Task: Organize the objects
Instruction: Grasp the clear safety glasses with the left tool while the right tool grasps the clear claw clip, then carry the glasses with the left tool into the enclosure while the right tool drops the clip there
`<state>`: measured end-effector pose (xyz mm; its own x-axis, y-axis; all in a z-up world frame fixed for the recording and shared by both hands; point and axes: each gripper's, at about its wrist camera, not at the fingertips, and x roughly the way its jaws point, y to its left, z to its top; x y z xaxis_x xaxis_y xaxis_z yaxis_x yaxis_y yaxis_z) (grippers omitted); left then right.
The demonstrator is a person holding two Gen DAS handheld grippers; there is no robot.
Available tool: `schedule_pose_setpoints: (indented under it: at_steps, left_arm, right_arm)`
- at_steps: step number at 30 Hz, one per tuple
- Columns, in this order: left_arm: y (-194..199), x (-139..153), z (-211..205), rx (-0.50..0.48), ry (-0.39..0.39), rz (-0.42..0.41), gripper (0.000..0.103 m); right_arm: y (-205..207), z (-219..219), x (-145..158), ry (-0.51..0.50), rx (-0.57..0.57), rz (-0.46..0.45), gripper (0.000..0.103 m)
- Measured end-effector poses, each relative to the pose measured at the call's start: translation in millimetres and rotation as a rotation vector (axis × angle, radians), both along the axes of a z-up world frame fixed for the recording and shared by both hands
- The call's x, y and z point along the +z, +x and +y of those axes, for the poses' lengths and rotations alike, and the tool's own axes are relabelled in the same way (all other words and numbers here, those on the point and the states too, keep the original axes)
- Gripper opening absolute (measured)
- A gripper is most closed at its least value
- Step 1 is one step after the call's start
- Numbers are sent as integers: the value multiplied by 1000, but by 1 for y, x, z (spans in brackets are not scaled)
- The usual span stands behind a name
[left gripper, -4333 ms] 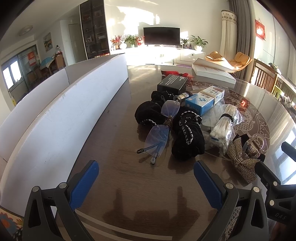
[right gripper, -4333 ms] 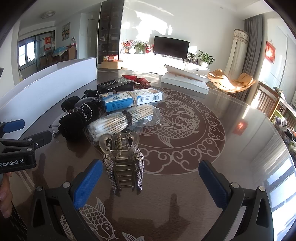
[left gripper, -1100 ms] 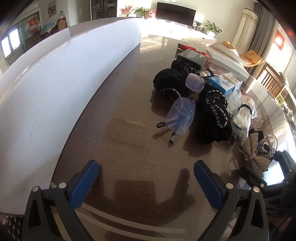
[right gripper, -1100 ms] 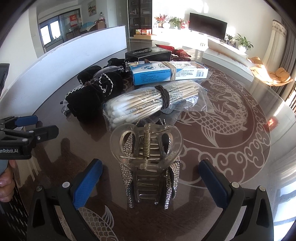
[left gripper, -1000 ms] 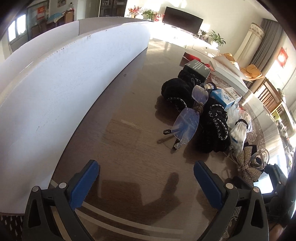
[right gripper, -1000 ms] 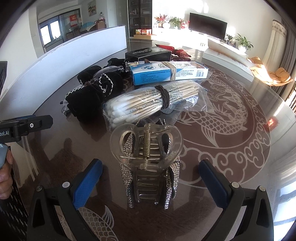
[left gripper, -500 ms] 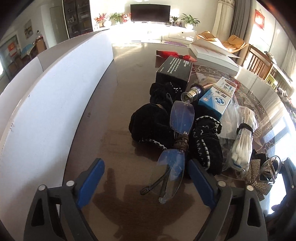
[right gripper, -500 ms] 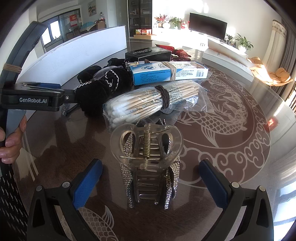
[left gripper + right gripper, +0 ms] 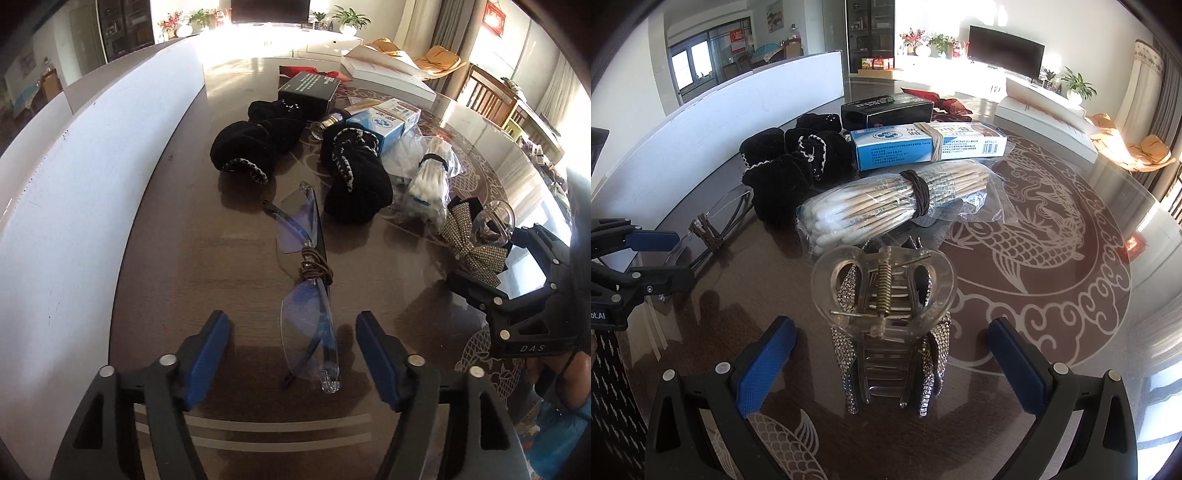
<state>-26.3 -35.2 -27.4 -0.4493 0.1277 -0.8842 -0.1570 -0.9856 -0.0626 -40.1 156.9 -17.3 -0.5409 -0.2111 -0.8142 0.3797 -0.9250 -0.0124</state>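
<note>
**Left tool lines up on the glasses**

Big glossy bench (image 9: 229,258), clutter strewn towards the far side. The folded glasses (image 9: 308,295) lie lengthwise, running straight away from the left tool (image 9: 293,341), near lens between its pads. Jaws have just been closing, not yet pinching, it seems. Right tool (image 9: 892,356) gapes wide, astride the hair claw (image 9: 886,306), gripping nothing.

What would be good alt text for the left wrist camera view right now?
The left claw stands open around one lens of folded rimless glasses bound with a brown hair tie, lying on a dark glossy table. Beyond lie black scrunchies, bagged cotton swabs and a blue box.
</note>
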Motion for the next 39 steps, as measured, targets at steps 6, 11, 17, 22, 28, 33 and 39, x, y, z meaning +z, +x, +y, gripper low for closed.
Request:
schedule_pose_setpoints:
  at_steps: [6,11,17,22,28,33,39]
  left_arm:
    - [-19,-6,6,20,-17,1,83]
    - [-17,-16,27,-87,-85,33,103]
    - [-15,-5,26,-76,-59,83,19]
    - [-2,6,17,-79,31,106,19]
    - [18,53,-23,6,226,192,19]
    - [24,110,-83,115,280,302,19]
    - [-4,116,-187,329,169,264,20]
  right_arm:
    - [0,0,0,0,0,0,103]
    - [-1,0,0,1,6,-13,103]
    - [-7,7,12,2,1,-81,56]
    - [4,27,29,-80,-23,-87,56]
    - [28,32,77,-183,2,-41,56]
    - [19,-23,128,-283,109,35,56]
    - [-7,-163,160,-392,316,44,56]
